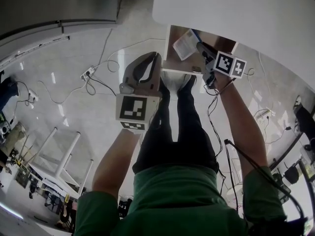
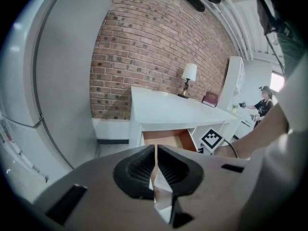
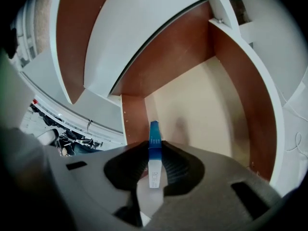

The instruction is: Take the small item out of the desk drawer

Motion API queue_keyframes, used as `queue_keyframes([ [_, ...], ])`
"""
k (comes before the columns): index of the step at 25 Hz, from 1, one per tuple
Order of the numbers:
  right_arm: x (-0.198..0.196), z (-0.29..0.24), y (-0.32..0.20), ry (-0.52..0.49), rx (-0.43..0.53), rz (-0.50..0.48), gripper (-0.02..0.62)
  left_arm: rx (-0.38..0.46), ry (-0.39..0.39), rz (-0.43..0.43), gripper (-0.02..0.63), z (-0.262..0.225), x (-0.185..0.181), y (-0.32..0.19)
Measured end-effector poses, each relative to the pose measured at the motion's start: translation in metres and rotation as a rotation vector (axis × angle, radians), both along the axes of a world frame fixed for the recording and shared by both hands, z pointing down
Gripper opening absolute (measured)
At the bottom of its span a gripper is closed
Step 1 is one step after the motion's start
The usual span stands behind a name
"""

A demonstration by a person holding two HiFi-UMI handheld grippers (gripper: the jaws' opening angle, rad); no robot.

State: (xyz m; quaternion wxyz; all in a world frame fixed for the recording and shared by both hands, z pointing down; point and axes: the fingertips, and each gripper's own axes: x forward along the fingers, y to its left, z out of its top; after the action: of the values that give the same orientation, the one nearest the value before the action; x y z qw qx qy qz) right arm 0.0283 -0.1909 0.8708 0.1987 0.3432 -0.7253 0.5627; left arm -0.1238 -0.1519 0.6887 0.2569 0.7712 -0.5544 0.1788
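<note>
Head view: the white desk has its drawer pulled out towards the person. The right gripper is over the drawer opening. In its jaws is the small item, a flat white packet with a blue end. The packet lies within the drawer's outline as seen from above. The left gripper is held off to the side of the drawer, over the floor, apart from the desk.

Right gripper view: the right gripper has its jaws pinching the packet edge-on, one pad on each flat face, blue end pointing away from the gripper. Beyond the packet are the drawer's pale floor and brown side walls. The packet does not touch that floor. Whether it has cleared the rim cannot be told.

Left gripper view: the left gripper has its jaws pressed together with nothing between them. Ahead stands the desk with its drawer open. A lamp and a book are on the desktop, against a brick wall.
</note>
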Motion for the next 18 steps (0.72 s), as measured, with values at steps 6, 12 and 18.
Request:
queue_keyframes([
  [6,0.011,-0.043,0.003,-0.001,0.062,0.009,0.086,0.015,-0.001,-0.006,0.010,-0.030,0.005,0.006],
  [12,0.018,-0.091,0.008,0.002,0.143,0.001,0.086,0.042,-0.003,0.012,0.011,-0.064,0.016,0.008],
  [18,0.017,-0.129,0.021,-0.005,0.192,-0.039,0.084,0.114,-0.011,0.019,0.011,-0.103,0.023,-0.005],
])
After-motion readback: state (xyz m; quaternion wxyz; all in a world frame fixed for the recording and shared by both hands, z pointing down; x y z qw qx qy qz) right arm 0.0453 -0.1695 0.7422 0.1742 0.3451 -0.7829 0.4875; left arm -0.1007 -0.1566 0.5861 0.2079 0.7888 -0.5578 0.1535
